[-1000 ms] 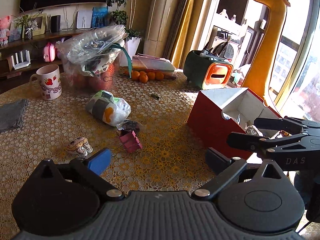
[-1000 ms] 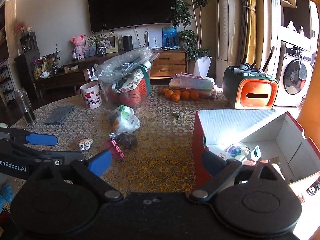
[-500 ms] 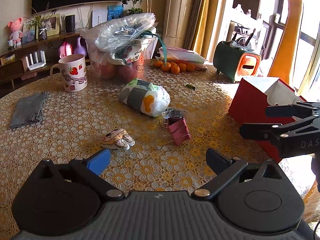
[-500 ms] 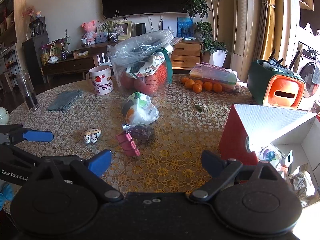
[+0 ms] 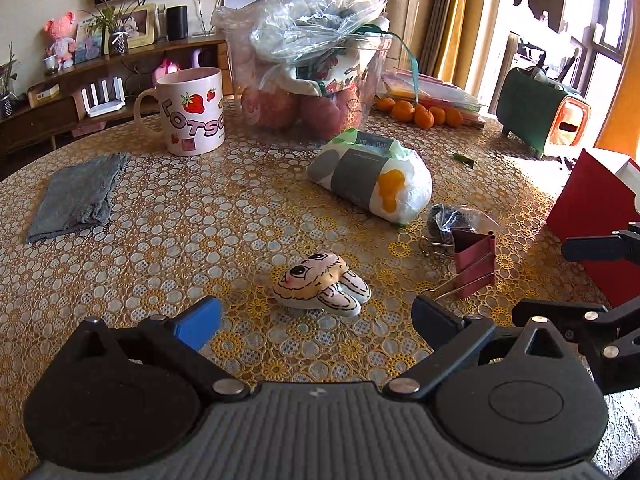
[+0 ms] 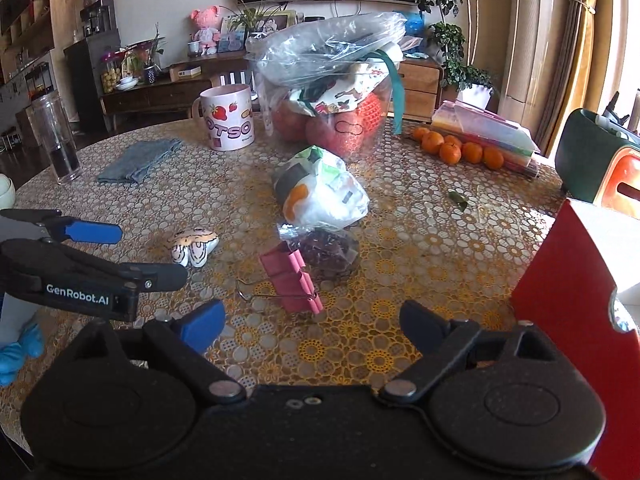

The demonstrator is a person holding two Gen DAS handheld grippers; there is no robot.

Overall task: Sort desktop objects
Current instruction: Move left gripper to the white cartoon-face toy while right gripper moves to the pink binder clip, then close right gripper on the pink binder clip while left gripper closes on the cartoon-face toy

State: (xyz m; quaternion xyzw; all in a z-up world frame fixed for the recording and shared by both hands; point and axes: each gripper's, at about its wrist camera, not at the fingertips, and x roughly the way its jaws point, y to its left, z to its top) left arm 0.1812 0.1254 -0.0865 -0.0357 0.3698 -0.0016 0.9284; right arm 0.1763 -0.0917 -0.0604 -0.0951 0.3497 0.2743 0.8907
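Observation:
A small bunny-shaped toy [image 5: 320, 284] lies on the patterned table just ahead of my left gripper [image 5: 316, 322], which is open and empty. A pink binder clip [image 6: 290, 280] lies just beyond the tips of my right gripper [image 6: 312, 326]. Its jaws are closing but still wide, and nothing is pressed between them. Behind the clip are a small clear bag of dark bits [image 6: 324, 252] and a white wrapped packet [image 6: 320, 192]. The red box [image 6: 568, 280] stands at the right. In the left wrist view the clip [image 5: 474, 264] is right of the toy.
A strawberry mug [image 5: 192, 116], a grey cloth [image 5: 76, 196] and a plastic bag of fruit [image 5: 312, 80] are further back. Oranges [image 6: 456, 150] and a green and orange holder [image 6: 600, 168] sit at the back right. A glass tumbler [image 6: 56, 140] stands far left.
Both grippers have come down and swung left, away from the red box. The bunny toy and the pink clip now lie close in front of them.

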